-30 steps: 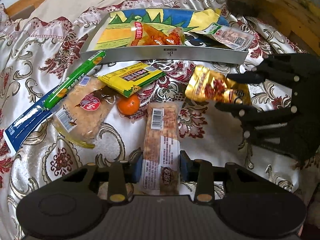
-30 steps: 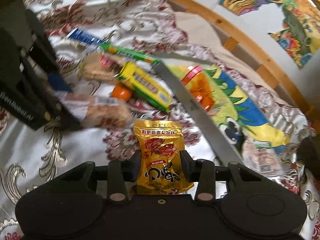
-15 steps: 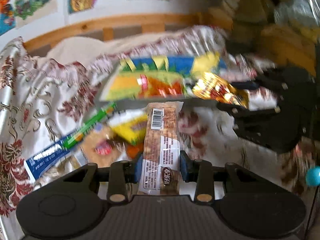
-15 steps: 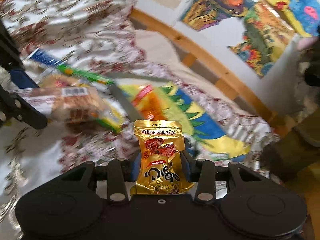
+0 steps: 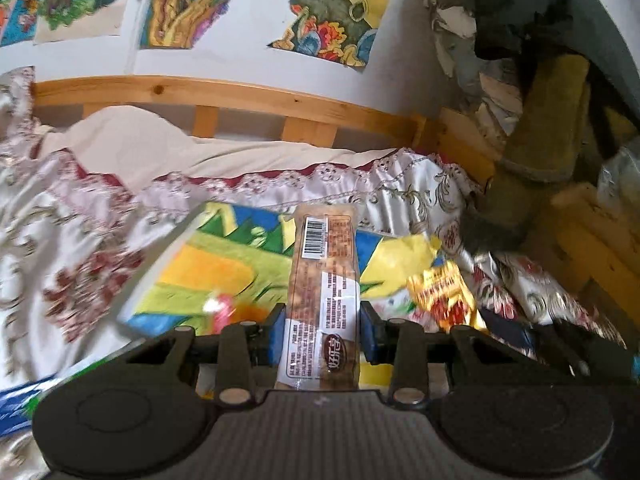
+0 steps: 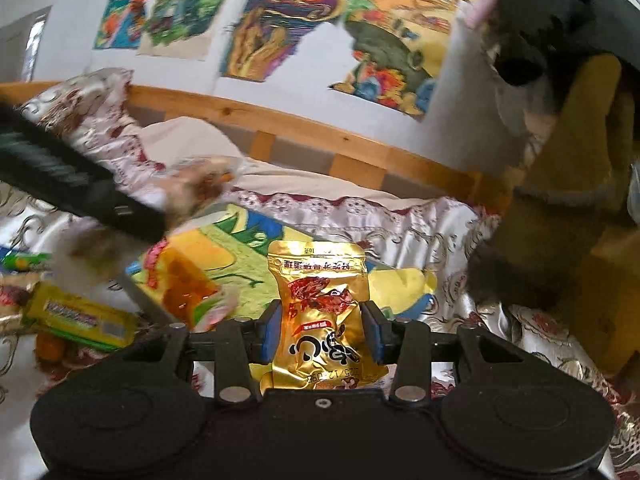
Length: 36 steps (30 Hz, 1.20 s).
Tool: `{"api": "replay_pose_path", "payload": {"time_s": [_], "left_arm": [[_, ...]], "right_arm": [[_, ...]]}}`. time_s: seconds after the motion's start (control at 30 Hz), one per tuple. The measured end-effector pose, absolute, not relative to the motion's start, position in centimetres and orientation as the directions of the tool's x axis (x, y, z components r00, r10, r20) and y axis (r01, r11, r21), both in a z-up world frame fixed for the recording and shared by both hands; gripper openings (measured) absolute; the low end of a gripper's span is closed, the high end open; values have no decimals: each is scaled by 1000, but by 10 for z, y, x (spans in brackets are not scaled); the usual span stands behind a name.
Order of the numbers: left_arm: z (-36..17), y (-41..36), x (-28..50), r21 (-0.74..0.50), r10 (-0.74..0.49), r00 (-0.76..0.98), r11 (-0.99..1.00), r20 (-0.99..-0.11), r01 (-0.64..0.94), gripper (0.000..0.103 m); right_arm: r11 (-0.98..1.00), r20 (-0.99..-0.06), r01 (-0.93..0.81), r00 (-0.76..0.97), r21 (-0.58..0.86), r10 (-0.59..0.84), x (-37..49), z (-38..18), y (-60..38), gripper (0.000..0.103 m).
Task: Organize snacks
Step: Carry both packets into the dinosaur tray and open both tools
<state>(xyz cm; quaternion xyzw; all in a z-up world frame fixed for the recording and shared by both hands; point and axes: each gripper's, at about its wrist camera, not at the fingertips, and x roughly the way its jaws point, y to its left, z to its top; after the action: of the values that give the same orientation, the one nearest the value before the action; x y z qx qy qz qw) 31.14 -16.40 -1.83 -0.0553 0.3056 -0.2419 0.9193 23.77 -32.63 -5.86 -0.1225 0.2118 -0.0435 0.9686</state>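
Note:
My left gripper (image 5: 323,330) is shut on a long brown snack bar (image 5: 323,296) with a barcode, held up over the colourful tray (image 5: 208,264). My right gripper (image 6: 320,330) is shut on a gold snack pouch (image 6: 320,308), also held above the tray (image 6: 240,252). The gold pouch shows blurred at the right in the left wrist view (image 5: 444,292). The left gripper's body (image 6: 76,188) crosses the left of the right wrist view, its bar a blur. An orange snack bag (image 6: 184,280) lies in the tray.
A yellow-green packet (image 6: 76,316), a small orange (image 6: 50,346) and a green stick pack (image 6: 24,260) lie on the patterned bedspread left of the tray. A wooden bed rail (image 5: 240,100) and a postered wall stand behind. Dark and mustard clothing (image 6: 560,160) piles at the right.
Both grippers have lifted off the bedspread with their snacks and moved forward over the tray; the views now tilt up toward the wall.

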Motion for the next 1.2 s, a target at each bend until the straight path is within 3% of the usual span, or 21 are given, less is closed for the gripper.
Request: {"api": "replay_pose_path", "payload": {"time_s": [0.23, 0.73, 1.0, 1.2], "left_arm": [[-43, -217, 354, -209, -438, 679, 895, -589, 395, 40], [-69, -259, 366, -87, -344, 650, 915, -677, 393, 40], [-63, -254, 373, -135, -332, 629, 931, -703, 340, 41], [-56, -248, 372, -144, -323, 628, 937, -708, 320, 54]], "right_arm": [[977, -420, 57, 896, -204, -140, 256, -65, -350, 44], [989, -505, 78, 853, -128, -133, 277, -82, -365, 46], [992, -512, 92, 850, -86, -123, 276, -81, -368, 48], [991, -506, 106, 853, -76, -130, 275, -83, -367, 63]]}}
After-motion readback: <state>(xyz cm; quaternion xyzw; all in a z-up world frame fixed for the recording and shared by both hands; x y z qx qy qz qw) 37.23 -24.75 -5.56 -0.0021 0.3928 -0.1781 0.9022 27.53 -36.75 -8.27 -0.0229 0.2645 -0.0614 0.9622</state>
